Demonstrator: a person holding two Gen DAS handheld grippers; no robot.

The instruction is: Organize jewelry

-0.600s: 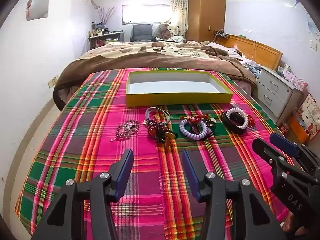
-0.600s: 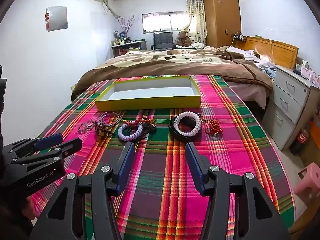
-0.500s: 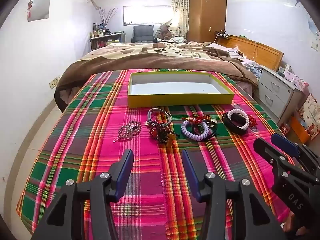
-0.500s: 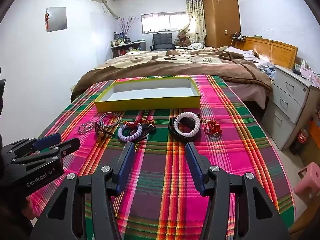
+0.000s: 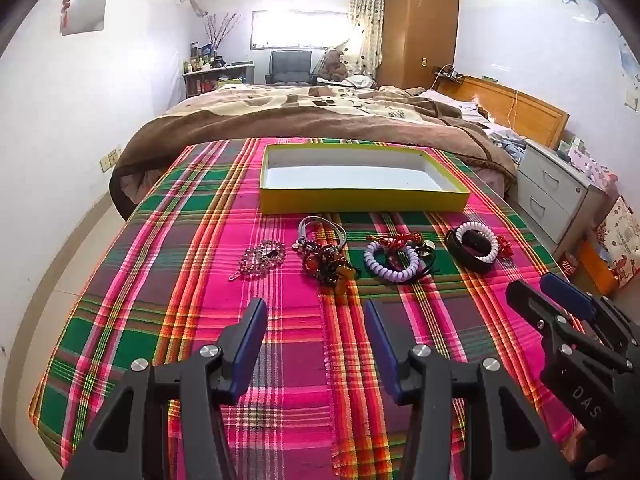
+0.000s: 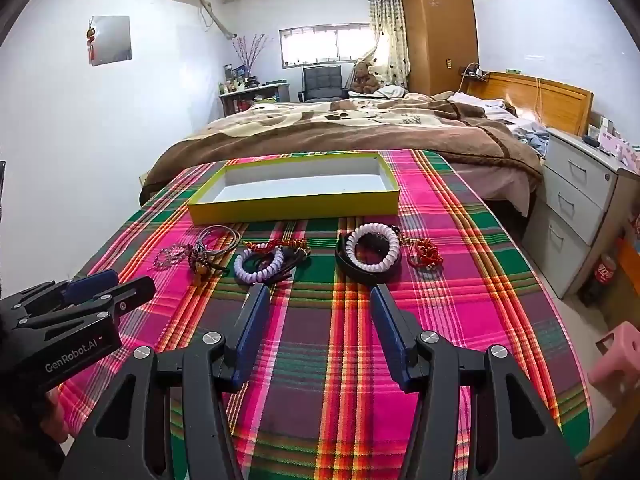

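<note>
**Several pieces in a row, both tongs apart and empty**

Several jewelry pieces are laid in a row running left to right on the plaid cloth (image 5: 192, 280), just in front of the yellow tray (image 5: 362, 200), which is seen empty. From left to right are shown a clear bead bracelet (image 5: 262, 258), a silver bangle (image 5: 322, 228) touching an amber cluster (image 5: 330, 266), a lilac coil (image 5: 390, 264) over red cord, a white coil (image 6: 373, 251) resting on a black band (image 6: 362, 274), and a red knot (image 6: 426, 258).

The row is seen ahead of both grippers, with the tray beyond it. The left gripper (image 5: 316, 330) is held with jaws apart, nothing between them, lined up with the amber cluster. The right gripper (image 6: 320, 318) is likewise held apart and empty; the lilac coil and white coil lie just ahead of its left and right fingers. Nothing has yet been placed in the tray; a first pick is judged the step in hand.
</note>
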